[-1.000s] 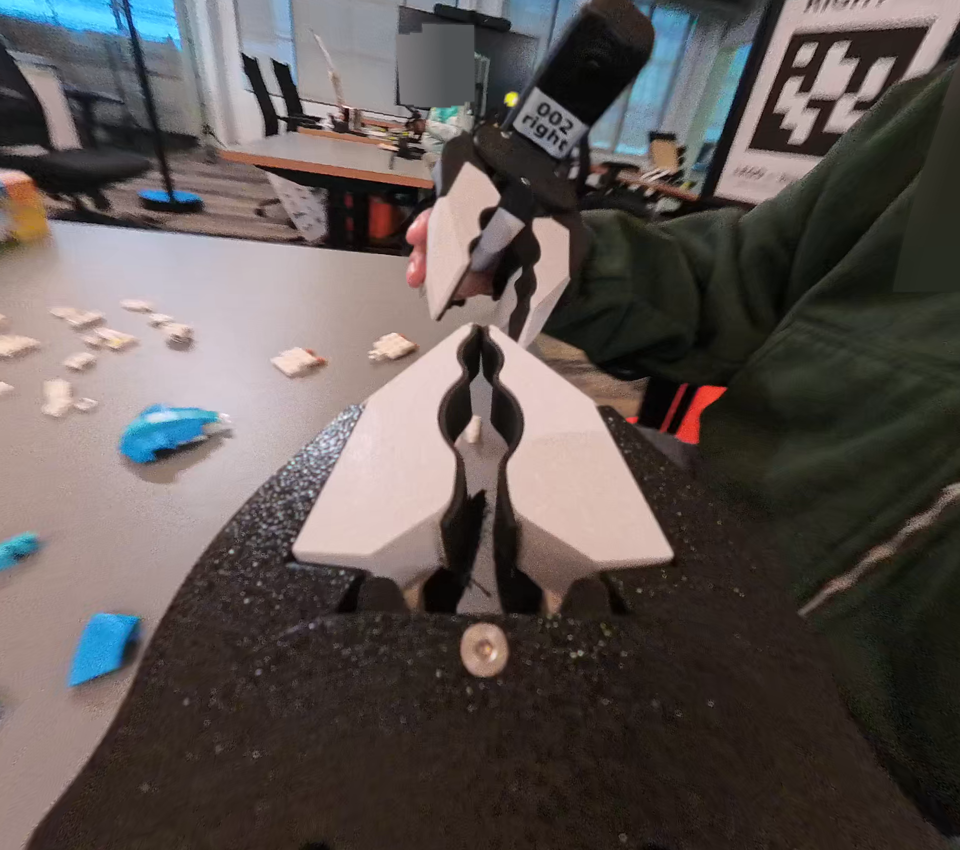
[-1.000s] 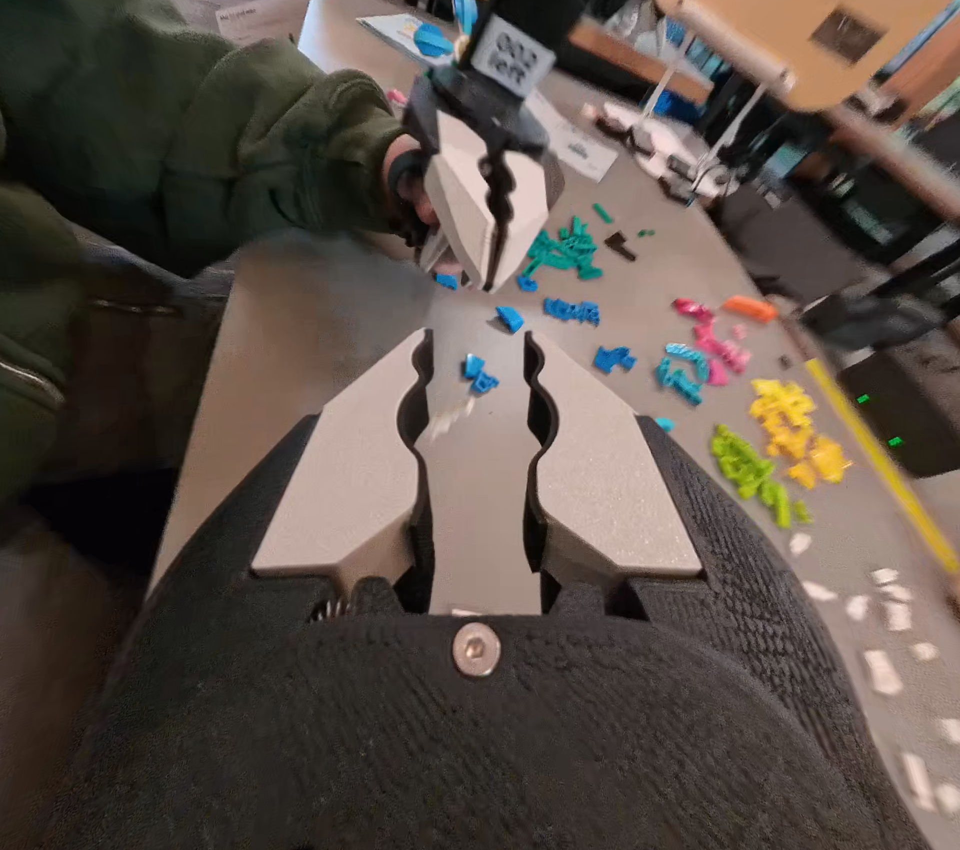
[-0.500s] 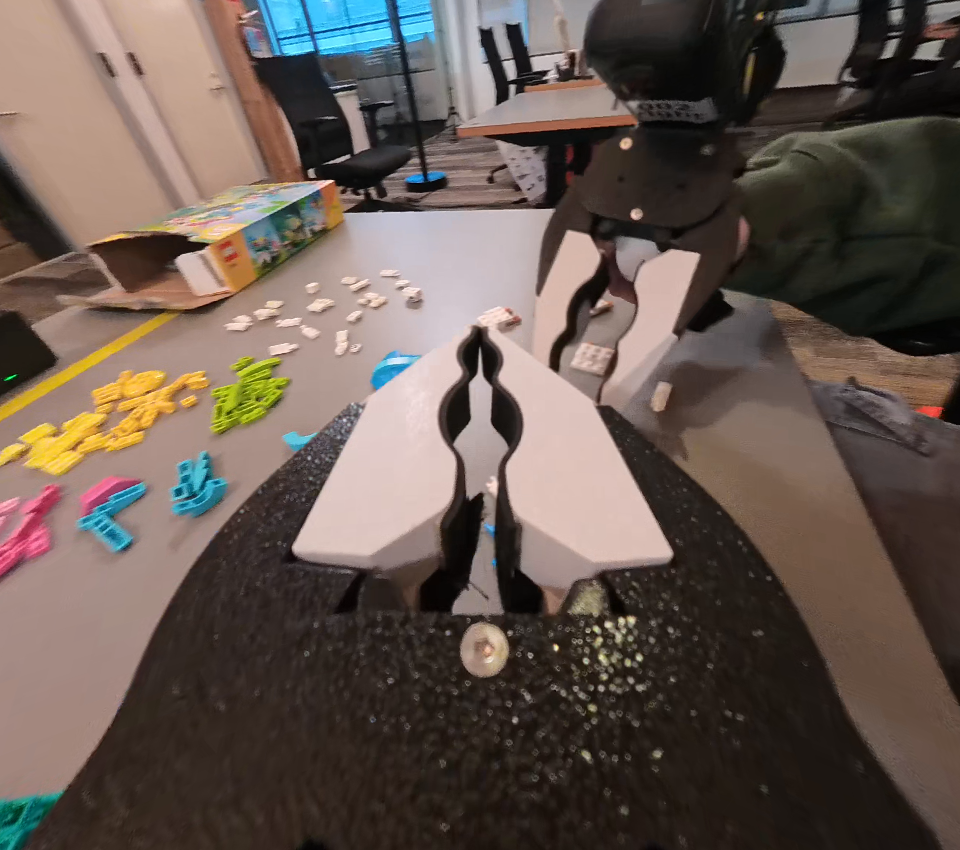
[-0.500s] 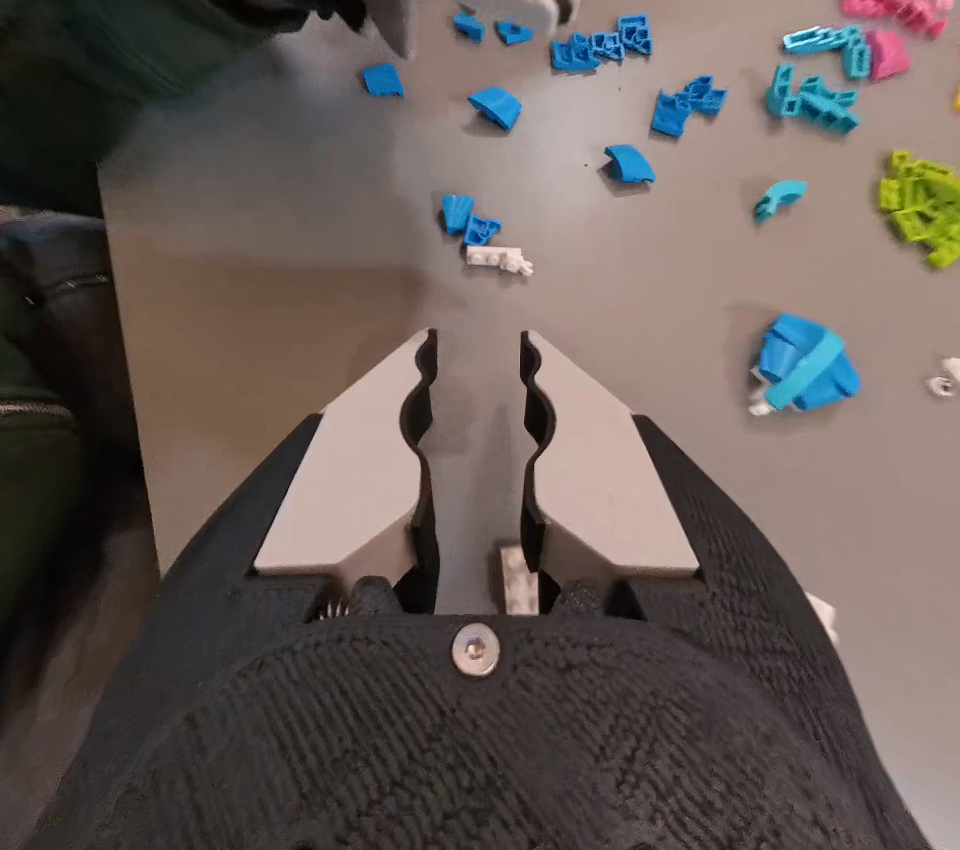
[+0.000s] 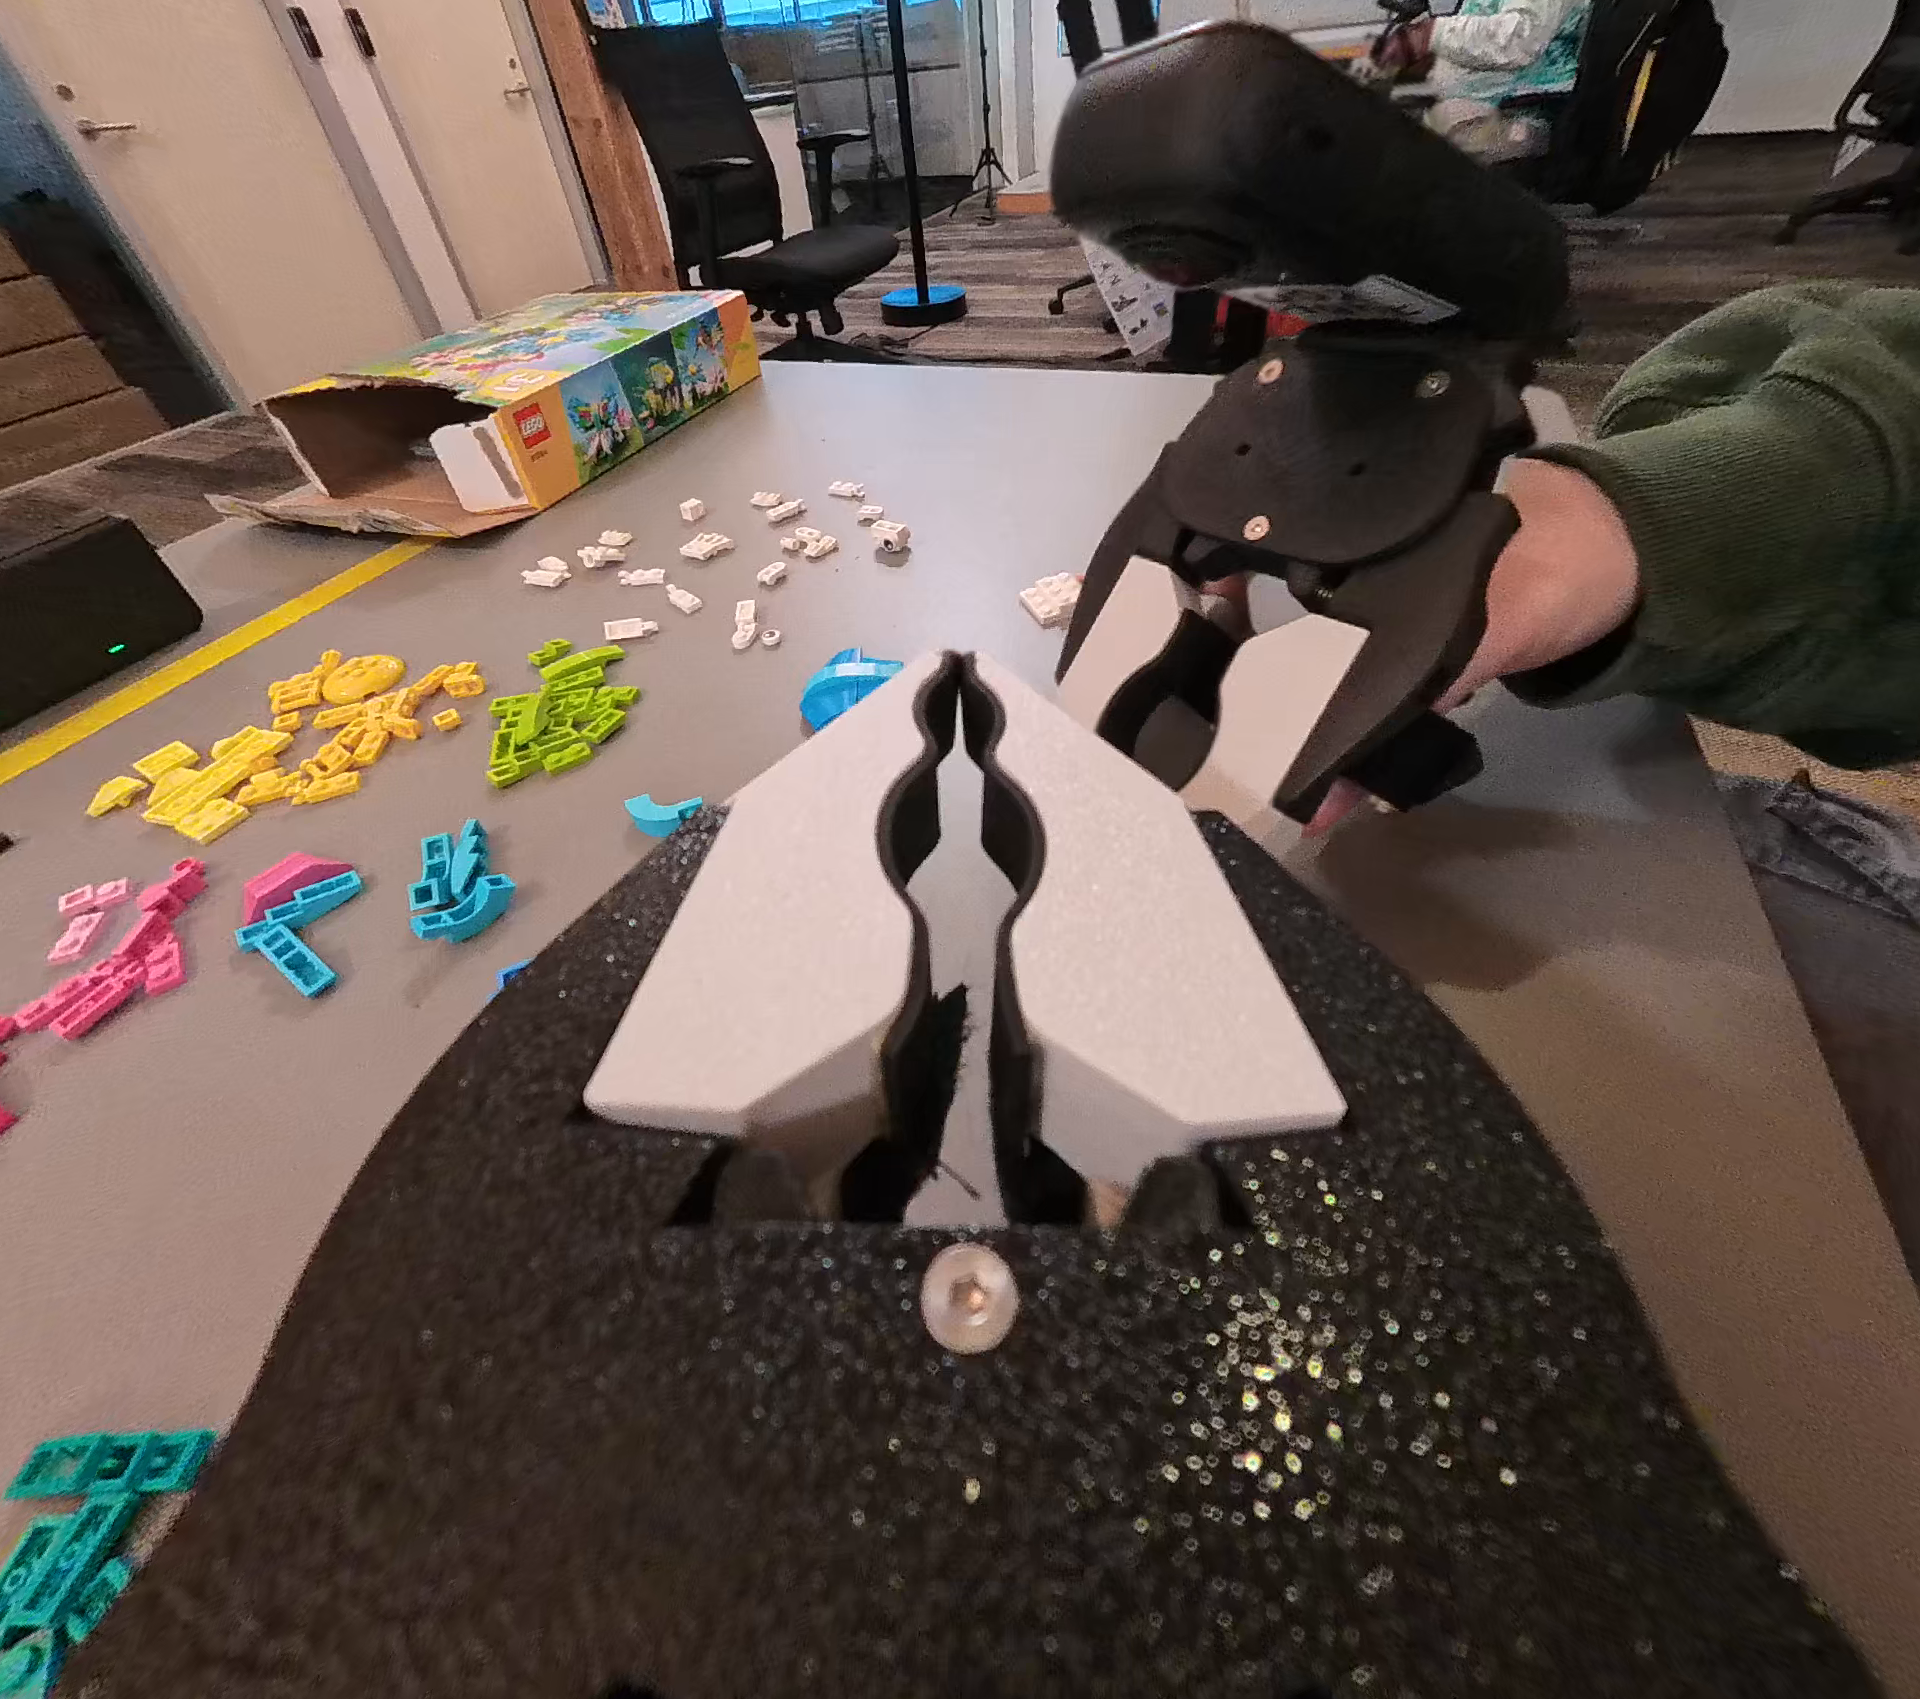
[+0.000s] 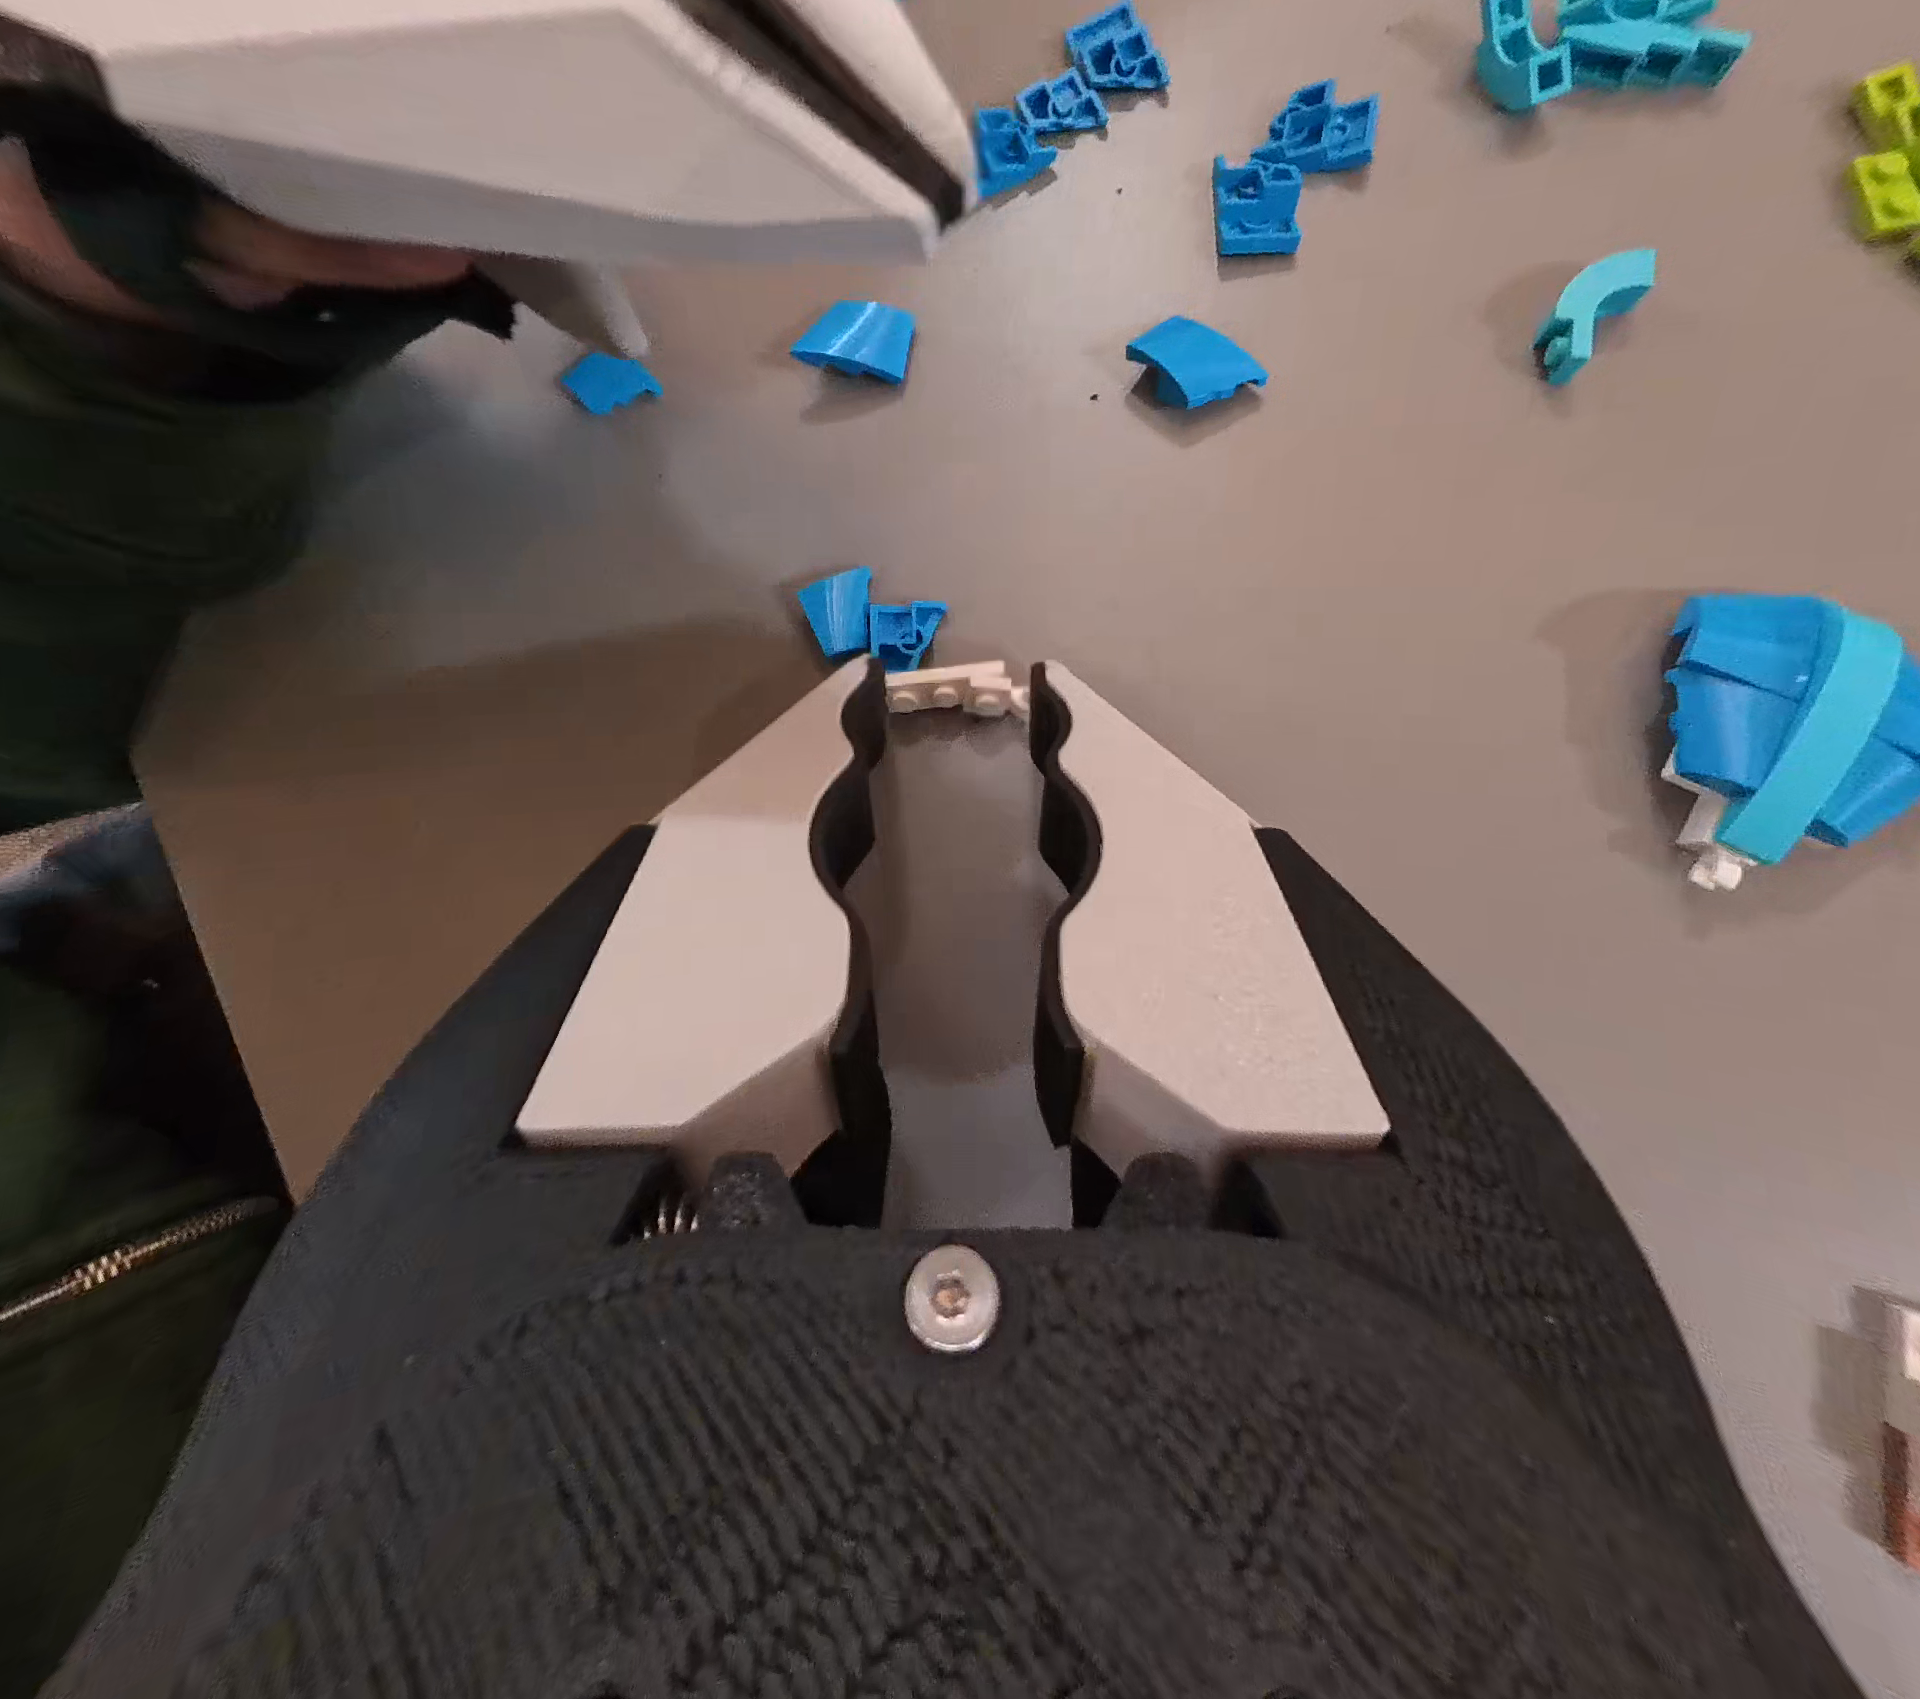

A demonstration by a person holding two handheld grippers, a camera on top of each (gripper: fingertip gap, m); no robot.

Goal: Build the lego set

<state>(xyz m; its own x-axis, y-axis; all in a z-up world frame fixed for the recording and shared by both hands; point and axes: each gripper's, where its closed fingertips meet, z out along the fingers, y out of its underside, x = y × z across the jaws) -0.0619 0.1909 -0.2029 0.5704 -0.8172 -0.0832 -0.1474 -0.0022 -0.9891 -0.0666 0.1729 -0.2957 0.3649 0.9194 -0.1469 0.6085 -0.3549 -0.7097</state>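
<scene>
Two grippers over one grey table (image 6: 1351, 506), and only yours on the right matters here.

Largest first: the table carries bricks sorted by colour. In the left view you see an open box (image 5: 582, 402) at the far edge, then white bits (image 5: 727, 553), yellow (image 5: 270, 745), lime (image 5: 556, 714), pink (image 5: 104, 953) and cyan (image 5: 457, 880) piles. In the right view, blue bricks (image 6: 1060, 101) and a half-built blue piece (image 6: 1797, 724) sit off to the right of your fingers, well apart from them.

Left gripper (image 5: 961, 667): jaws together at the tips, nothing between them. It hangs above the table, up and left of the right one, with its tips near the blue bricks.

Right gripper (image 6: 956, 678): jaws apart, tips down close to the table. A white plate (image 6: 951, 693) lies right between the fingertips, long axis crosswise, running pad to pad. Its right end looks touching or nearly touching the right pad; there is a small gap at the left pad. So it is framed, not clamped.

Two small blue pieces (image 6: 873, 621) lie just beyond the left fingertip, close beside the plate's left end. That is the tightest spot.

The right hand is plainly nearer to the plate.
</scene>
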